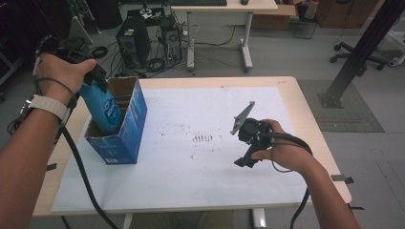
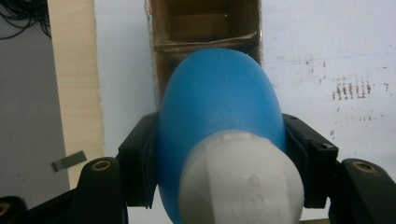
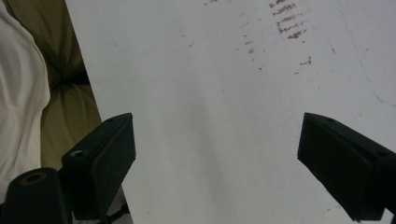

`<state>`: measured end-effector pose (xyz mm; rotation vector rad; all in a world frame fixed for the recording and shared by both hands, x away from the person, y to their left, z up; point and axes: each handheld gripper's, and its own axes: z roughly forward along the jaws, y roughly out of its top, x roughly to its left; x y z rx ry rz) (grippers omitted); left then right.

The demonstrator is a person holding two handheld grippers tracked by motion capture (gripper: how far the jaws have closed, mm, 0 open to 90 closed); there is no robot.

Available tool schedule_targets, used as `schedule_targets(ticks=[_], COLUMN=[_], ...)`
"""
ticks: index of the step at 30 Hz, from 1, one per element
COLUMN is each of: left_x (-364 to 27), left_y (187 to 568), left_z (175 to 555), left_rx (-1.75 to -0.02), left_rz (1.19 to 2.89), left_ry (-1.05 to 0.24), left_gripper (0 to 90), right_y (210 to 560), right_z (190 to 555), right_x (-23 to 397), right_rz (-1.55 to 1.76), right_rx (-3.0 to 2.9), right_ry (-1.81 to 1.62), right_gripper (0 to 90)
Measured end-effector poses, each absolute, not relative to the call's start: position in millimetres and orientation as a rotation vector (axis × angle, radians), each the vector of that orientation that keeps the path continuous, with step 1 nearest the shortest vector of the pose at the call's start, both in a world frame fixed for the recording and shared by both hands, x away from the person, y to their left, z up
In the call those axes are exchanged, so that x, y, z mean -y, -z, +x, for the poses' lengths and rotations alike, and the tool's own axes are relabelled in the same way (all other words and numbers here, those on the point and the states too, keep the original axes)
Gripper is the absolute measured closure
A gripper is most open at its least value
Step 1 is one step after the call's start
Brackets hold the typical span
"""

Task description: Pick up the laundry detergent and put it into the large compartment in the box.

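Left tongs (image 2: 219,158) clamp a blue bottle (image 2: 219,107), base hidden in the box (image 1: 136,119); right tongs (image 3: 217,163) apart.

The blue bottle's (image 1: 105,110) lower end is hidden inside the cardboard box (image 1: 125,138); its white cap (image 2: 240,184) is cut off by the frame edge.

Overhead view, two close tool views

My left gripper (image 1: 93,78), upper left of the high view, points down with jaws clamped. My right gripper (image 1: 248,143), right of centre, hangs with jaws spread wide.
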<state>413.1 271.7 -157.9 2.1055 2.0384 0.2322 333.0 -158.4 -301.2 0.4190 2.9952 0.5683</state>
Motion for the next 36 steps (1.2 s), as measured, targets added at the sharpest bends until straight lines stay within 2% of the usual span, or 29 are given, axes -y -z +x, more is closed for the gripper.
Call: schedule_targets(ticks=[36], left_x=[-265.4], left_y=[219.8], left_z=[425.4], left_rx=[-2.028], left_rz=[2.172], left_ry=[-0.218], left_gripper=[37.4], right_y=[306.6], right_z=[331.5], right_x=[164.7], right_rz=[0.457], right_rx=[-3.000], right_ry=[-0.555], right_gripper=[11.5])
